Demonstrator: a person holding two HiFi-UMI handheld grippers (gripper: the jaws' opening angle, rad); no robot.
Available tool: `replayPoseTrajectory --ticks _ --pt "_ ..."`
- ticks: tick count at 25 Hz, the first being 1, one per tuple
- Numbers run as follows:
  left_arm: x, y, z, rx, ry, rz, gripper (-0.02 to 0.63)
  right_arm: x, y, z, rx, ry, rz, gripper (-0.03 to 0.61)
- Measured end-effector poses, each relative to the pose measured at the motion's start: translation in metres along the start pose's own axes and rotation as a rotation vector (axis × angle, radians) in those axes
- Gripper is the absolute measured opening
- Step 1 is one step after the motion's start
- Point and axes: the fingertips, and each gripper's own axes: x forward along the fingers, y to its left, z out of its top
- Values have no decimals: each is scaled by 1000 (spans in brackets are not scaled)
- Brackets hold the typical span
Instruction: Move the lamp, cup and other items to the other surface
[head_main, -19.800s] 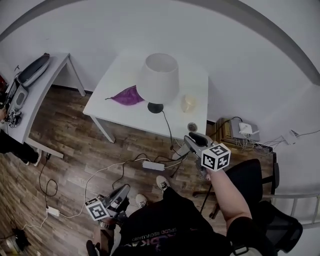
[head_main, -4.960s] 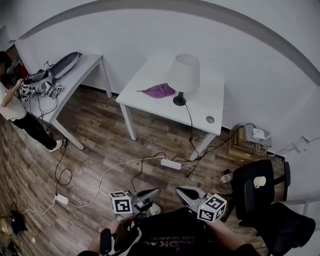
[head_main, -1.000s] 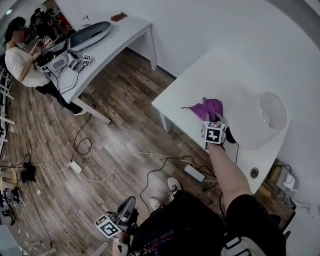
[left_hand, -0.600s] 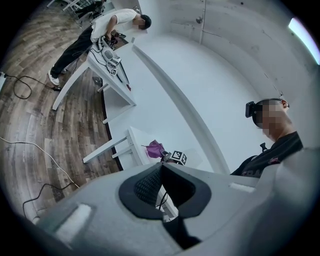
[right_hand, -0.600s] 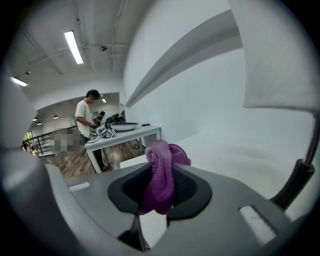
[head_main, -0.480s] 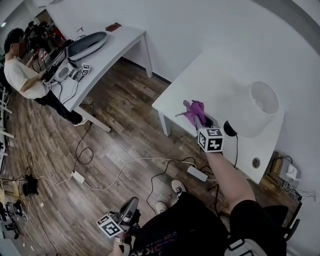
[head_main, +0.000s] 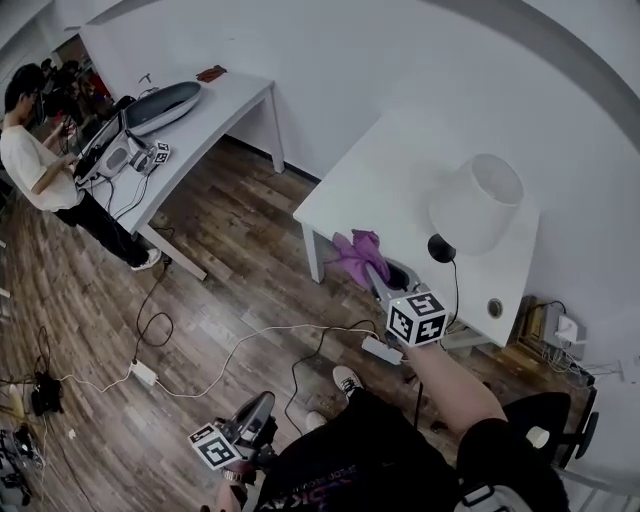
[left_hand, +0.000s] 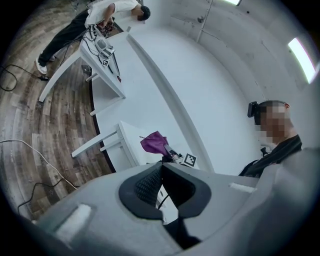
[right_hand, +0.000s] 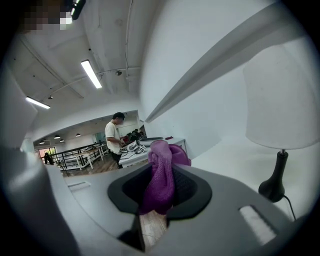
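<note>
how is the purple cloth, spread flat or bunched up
Bunched up: the purple cloth is pinched in a wad between the right tongs.

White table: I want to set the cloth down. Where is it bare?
The table is bare from the lamp leftward to its edge and back to the wall; only its right end, round the lamp's base, is taken.

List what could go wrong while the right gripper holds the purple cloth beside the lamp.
1. The cloth hangs loose from the jaws of the right gripper, so it might slip out while carried.
2. The lamp stands close by; a swing of the arm could tip it.
3. Cables cross the floor and could trip the person.
</note>
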Motion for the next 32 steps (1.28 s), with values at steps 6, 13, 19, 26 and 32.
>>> replayPoseTrajectory --ticks 6,13,19,26,32 --pt "4 -6 -13 -5 76 -66 -6 -47 51 -2 -17 -16 77 83" --pt "3 -13 -30 12 175 -134 -6 -107 103 -17 -4 -32 133 83" --pt "-5 -22 -51 22 264 -184 -6 -160 135 -29 -41 -55 122 83" --pt "-15 -31 -79 24 368 -226 -6 -215 163 -61 23 -58 78 83" --pt "-3 -47 -106 41 466 -293 -6 -255 170 -77 79 -74 17 83"
